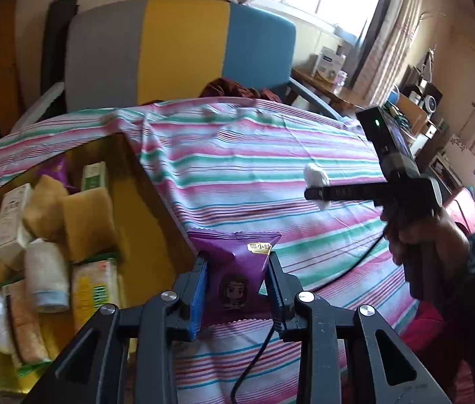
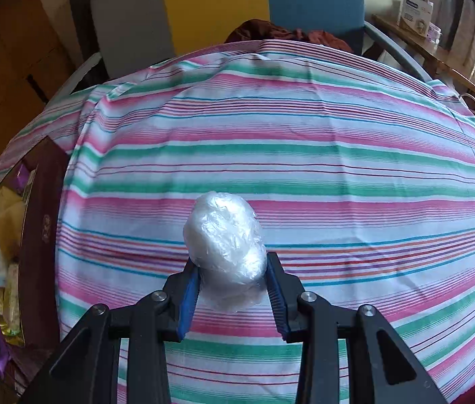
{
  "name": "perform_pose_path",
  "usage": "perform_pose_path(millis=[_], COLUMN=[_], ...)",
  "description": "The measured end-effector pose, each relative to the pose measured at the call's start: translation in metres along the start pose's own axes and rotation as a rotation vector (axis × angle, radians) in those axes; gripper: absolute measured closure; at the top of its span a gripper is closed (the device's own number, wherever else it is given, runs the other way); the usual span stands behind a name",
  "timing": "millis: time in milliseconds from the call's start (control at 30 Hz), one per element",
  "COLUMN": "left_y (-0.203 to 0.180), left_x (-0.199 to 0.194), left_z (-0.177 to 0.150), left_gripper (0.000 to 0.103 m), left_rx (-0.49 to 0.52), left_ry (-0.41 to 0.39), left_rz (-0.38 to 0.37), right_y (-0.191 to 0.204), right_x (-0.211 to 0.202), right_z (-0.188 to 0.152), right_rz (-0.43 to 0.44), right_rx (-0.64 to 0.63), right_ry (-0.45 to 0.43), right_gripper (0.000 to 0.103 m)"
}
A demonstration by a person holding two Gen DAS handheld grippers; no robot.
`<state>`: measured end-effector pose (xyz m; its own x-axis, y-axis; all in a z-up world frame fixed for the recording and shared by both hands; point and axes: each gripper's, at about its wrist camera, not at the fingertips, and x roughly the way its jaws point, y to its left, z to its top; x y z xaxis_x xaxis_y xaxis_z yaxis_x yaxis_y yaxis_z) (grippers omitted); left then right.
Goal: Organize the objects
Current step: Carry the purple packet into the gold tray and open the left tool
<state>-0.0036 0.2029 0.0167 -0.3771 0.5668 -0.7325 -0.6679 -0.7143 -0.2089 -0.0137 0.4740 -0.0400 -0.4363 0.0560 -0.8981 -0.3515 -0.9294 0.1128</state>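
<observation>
Left gripper (image 1: 237,289), jaws closed on a purple snack packet (image 1: 235,269), bottom centre, beside the open box (image 1: 150,202) at lower left, probably its destination. Right gripper (image 2: 232,289) clamps a plastic-wrapped white ball (image 2: 225,235) above the striped cloth (image 2: 338,155).

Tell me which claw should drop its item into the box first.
Left, probably. The left claw grips the purple snack packet right beside the open box. The right claw holds its plastic-wrapped white ball farther off, over the striped cloth.
</observation>
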Motion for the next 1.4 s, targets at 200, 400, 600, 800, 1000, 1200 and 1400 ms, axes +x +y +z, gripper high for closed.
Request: perform_pose_path(millis=[200,400,600,800,1000,1200,1400], left_y=[0.026,0.049,0.063,0.075,0.095,0.132,0.141], left_x=[-0.020,-0.028,-0.034,-0.037,-0.044,-0.060,-0.049], left_z=[-0.010,-0.020,-0.026,-0.032,-0.038,-0.045,-0.044], left_gripper=[0.070,0.070,0.070,0.070,0.070,0.070,0.070], left_rx=[-0.046,-0.098,-0.126,-0.151,-0.205,-0.315,-0.363], left_ry=[-0.037,-0.042,-0.047,-0.042,-0.046,-0.061,-0.027], left_rz=[0.093,0.161,0.202,0.223,0.208,0.180,0.123], right_y=[0.006,0.006,0.003,0.003,0.004,0.006,0.009], right_x=[0.017,0.019,0.021,0.020,0.020,0.020,0.021], right_z=[-0.016,-0.016,-0.014,-0.015,-0.014,-0.015,-0.014], right_rz=[-0.057,-0.057,-0.040,-0.045,-0.050,-0.055,-0.062], right_rx=[-0.031,-0.033,-0.018,-0.024,-0.033,-0.037,-0.048], right_ry=[0.021,0.014,0.019,0.019,0.021,0.023,0.026], right_gripper=[0.066,0.066,0.066,0.066,0.066,0.066,0.066])
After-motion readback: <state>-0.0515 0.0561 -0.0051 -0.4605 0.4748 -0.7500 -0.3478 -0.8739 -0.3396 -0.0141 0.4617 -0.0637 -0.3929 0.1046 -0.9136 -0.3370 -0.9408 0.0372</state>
